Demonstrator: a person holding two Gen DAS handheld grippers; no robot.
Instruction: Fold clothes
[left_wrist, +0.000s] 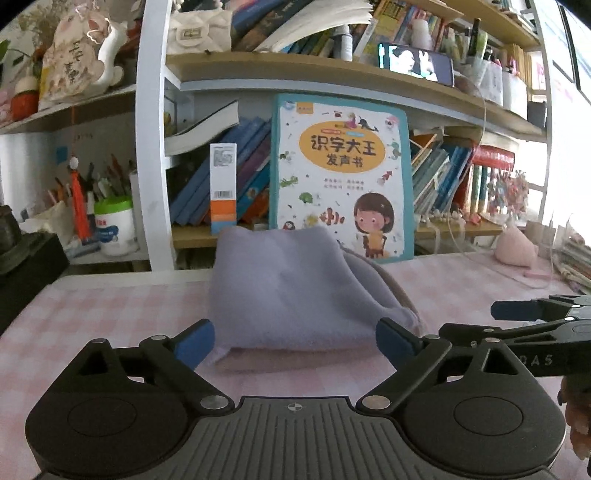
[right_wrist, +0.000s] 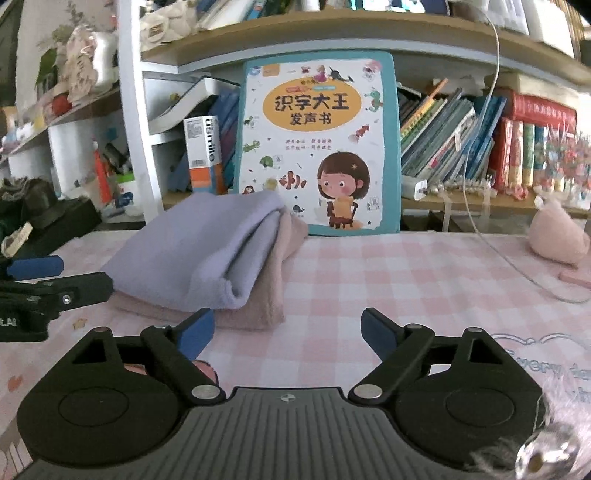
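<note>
Pink-and-white checked tablecloth (right_wrist: 369, 280) on a desk, crammed bookshelves behind, and a big teal-edged children's picture book (right_wrist: 317, 144) propped upright at the back. The task's things sit just in front of it: a soft lilac fleece cloth (right_wrist: 192, 251), folded over, lying on a folded dusty-pink fleece cloth (right_wrist: 269, 295), edges roughly lined up, so it's a tidy little stack. The left gripper (left_wrist: 294, 341) faces the stack's near edge, tongs spread wide with nothing between them. The right gripper (right_wrist: 287, 332) is likewise spread and empty, off to the stack's right over bare cloth.
</note>
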